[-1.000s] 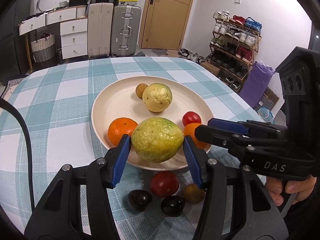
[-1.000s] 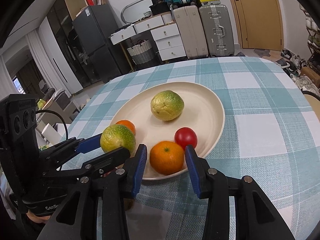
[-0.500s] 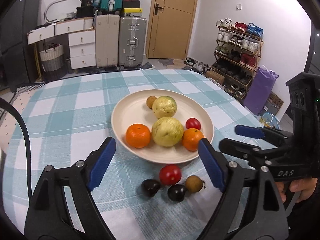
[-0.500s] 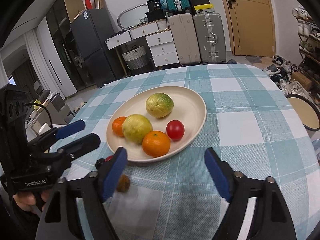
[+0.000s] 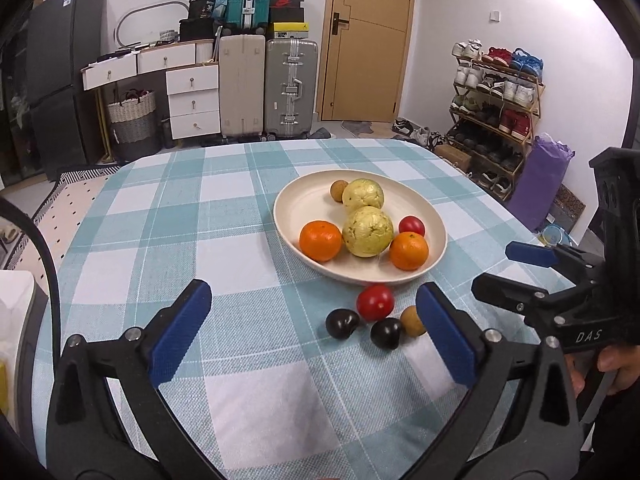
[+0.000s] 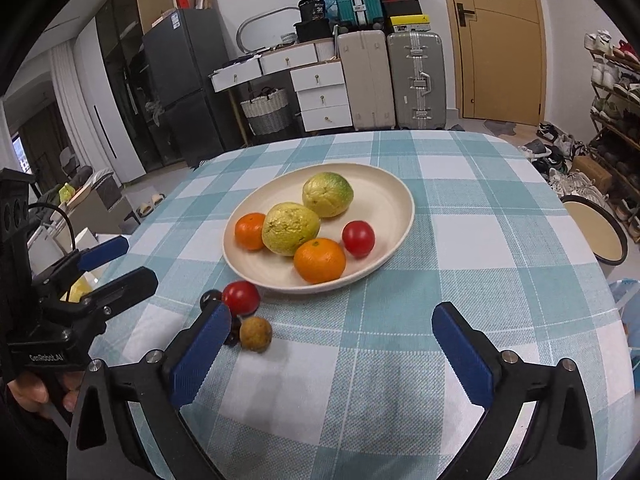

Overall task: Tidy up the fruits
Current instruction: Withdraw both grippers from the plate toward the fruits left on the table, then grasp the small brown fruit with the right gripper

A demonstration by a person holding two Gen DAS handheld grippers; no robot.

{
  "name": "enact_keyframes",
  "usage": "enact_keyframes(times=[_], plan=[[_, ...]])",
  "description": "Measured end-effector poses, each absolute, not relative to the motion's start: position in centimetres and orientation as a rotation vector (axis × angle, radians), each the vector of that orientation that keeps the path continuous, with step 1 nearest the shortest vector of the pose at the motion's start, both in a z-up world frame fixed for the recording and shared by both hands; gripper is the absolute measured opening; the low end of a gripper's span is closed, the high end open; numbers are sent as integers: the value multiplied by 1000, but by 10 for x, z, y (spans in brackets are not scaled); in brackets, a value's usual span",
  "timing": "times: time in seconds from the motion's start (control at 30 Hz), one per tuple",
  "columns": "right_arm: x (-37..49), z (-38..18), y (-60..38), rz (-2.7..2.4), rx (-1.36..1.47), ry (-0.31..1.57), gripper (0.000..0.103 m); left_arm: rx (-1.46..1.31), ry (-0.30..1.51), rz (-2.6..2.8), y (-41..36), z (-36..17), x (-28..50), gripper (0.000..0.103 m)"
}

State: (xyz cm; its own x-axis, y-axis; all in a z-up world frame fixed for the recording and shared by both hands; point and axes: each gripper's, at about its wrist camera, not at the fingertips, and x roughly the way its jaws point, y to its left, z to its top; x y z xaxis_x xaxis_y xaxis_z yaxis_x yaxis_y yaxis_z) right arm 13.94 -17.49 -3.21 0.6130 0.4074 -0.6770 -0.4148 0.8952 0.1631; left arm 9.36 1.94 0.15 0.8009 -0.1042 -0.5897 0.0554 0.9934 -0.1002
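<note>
We note both grippers' jaws have just opened, empty; red tomato (image 5: 375, 302) at lower centre may roll if nudged

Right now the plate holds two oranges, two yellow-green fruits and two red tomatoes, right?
Not quite: only one red tomato is on the plate. The other tomato lies on the tablecloth in front of it, as the left wrist view shows. The oranges and yellow-green fruits are right.
</note>
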Motion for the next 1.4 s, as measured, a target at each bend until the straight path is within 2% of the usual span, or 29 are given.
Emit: enact_keyframes(times=[1.07,1.13,1.27,1.4], plan=[[145,-69,-130,523,-242,886,102,-138,721,-99,31,-31,111,102],[148,-69,-129,533,-262,891,99,-157,724,-106,33,-32,112,102],[153,-69,-128,561,-261,909,83,-187,729,-106,39,-33,113,102],[152,-71,-123,600,-268,926,73,-188,731,-99,40,-34,113,102]])
